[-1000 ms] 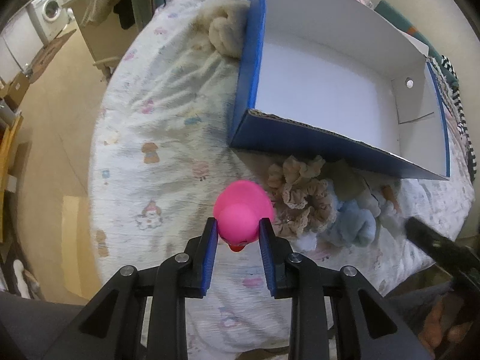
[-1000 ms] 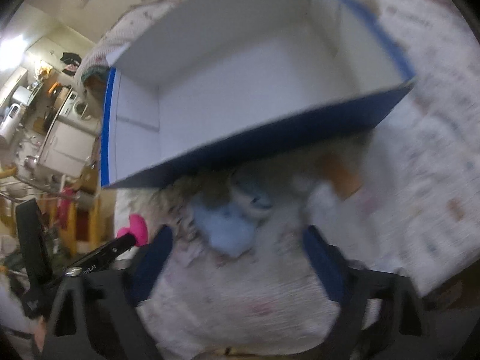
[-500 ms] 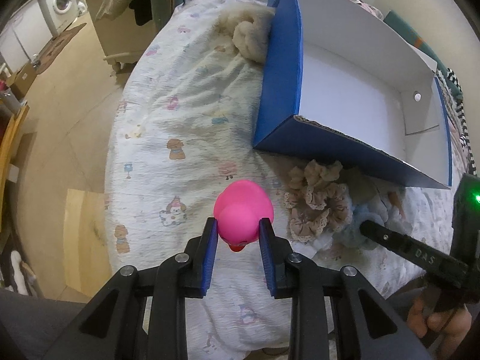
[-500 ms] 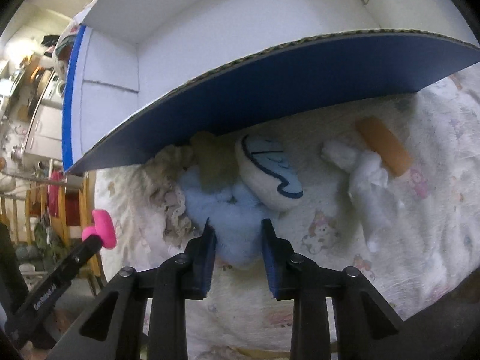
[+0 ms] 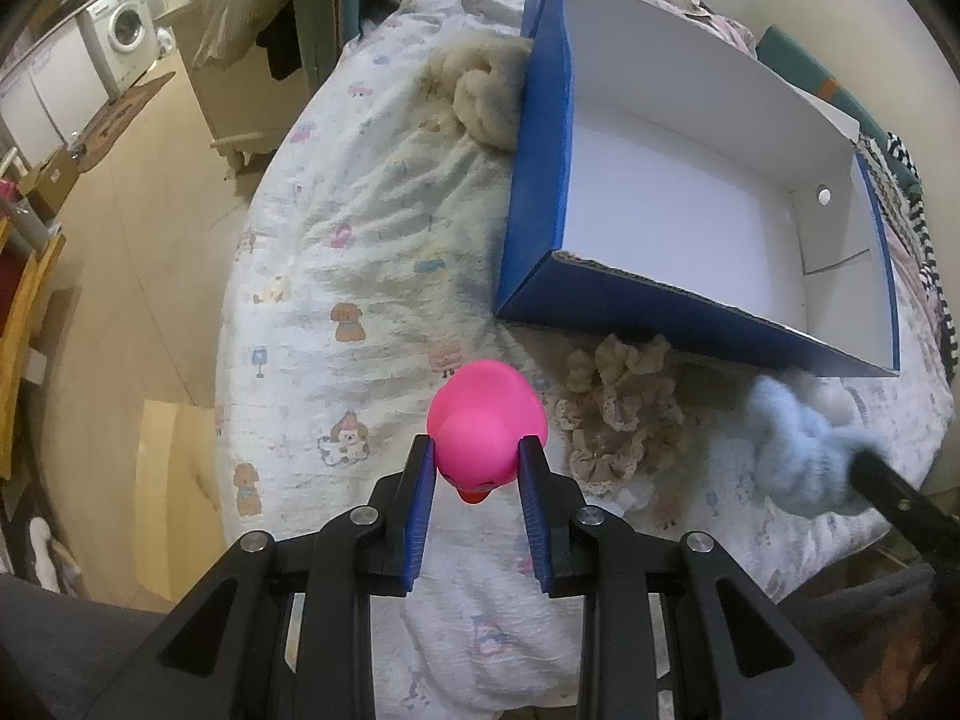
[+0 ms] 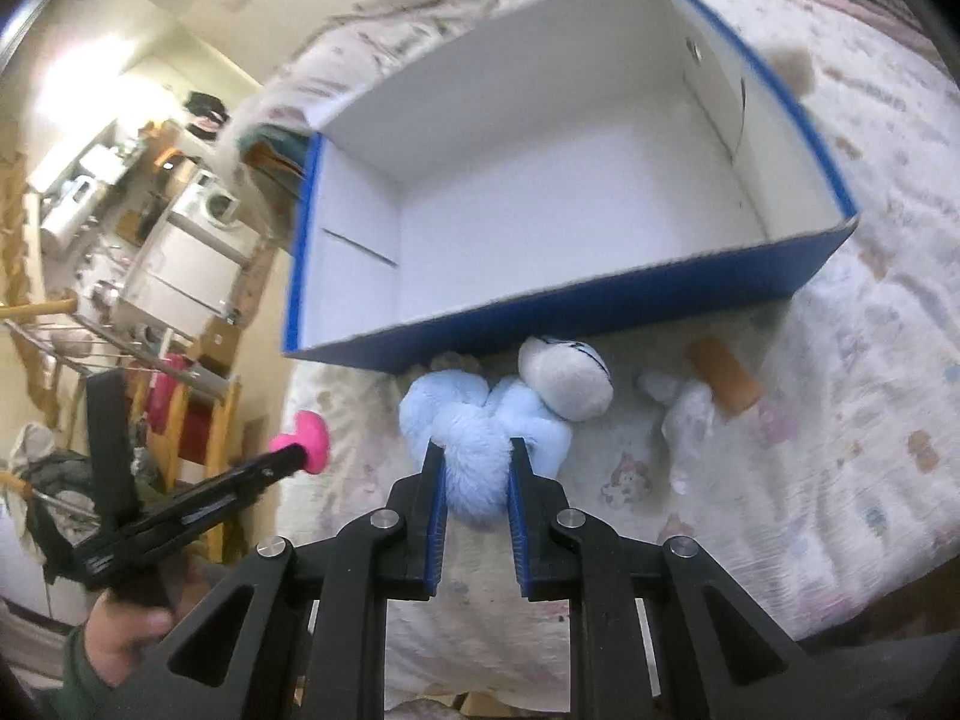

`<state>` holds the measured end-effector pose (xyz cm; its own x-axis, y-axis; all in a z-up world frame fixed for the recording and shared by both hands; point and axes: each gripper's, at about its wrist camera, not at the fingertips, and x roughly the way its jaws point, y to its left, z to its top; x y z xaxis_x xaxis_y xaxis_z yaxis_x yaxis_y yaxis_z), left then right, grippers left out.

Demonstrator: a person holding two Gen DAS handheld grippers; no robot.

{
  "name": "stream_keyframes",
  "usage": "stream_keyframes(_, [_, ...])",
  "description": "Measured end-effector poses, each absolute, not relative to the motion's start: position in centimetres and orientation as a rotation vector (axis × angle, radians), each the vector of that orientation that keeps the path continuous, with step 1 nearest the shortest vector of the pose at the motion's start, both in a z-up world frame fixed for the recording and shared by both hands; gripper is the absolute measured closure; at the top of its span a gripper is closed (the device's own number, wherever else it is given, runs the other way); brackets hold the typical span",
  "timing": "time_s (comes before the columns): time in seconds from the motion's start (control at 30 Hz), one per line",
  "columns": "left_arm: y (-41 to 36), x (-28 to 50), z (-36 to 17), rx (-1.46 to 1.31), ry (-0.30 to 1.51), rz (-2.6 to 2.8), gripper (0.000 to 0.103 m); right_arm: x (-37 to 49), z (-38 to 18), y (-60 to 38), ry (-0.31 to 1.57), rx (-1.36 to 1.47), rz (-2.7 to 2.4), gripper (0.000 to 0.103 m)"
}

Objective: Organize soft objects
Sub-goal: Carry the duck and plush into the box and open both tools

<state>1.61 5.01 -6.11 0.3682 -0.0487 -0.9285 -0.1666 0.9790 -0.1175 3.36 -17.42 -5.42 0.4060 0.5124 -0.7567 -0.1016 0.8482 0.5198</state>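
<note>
My left gripper [image 5: 474, 462] is shut on a pink rubber duck [image 5: 483, 420], held above the patterned bedspread. The duck [image 6: 303, 432] also shows at the left of the right wrist view. My right gripper [image 6: 477, 459] is closing on a fluffy light-blue scrunchie [image 6: 480, 438], its pads pressing the fluff. That scrunchie [image 5: 798, 444] hangs lifted at the right in the left wrist view. An open blue box [image 5: 534, 192] with a white, bare inside lies beyond on the bed; its near wall [image 6: 600, 312] faces me.
A beige lace scrunchie [image 5: 624, 408] lies before the box. A white plush with blue lines [image 6: 567, 378], a white fluffy piece [image 6: 684, 420] and an orange tube [image 6: 723, 378] lie by the box wall. A cream fluffy item [image 5: 486, 102] rests left of the box. The bed edge drops to the floor [image 5: 120, 228].
The right gripper went from wide open to closed on the blue scrunchie and lifted it off the bed. The left gripper kept the pink duck, hardly moving.
</note>
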Motion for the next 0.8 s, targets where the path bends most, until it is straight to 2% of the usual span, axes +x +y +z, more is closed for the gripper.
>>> stream_keyframes(0.47, [3.2,1.6,-0.5,-0.124,1.089,0.038,0.078,1.6,-1.6,-22.2,1.021,0.525,0.461,0.083])
stream_keyframes(0.8, [0.2,6.4,4.1,-0.075,1.033,-0.047,0.078,5.4,4.1,-22.9,0.901,0.511,0.48,0.083])
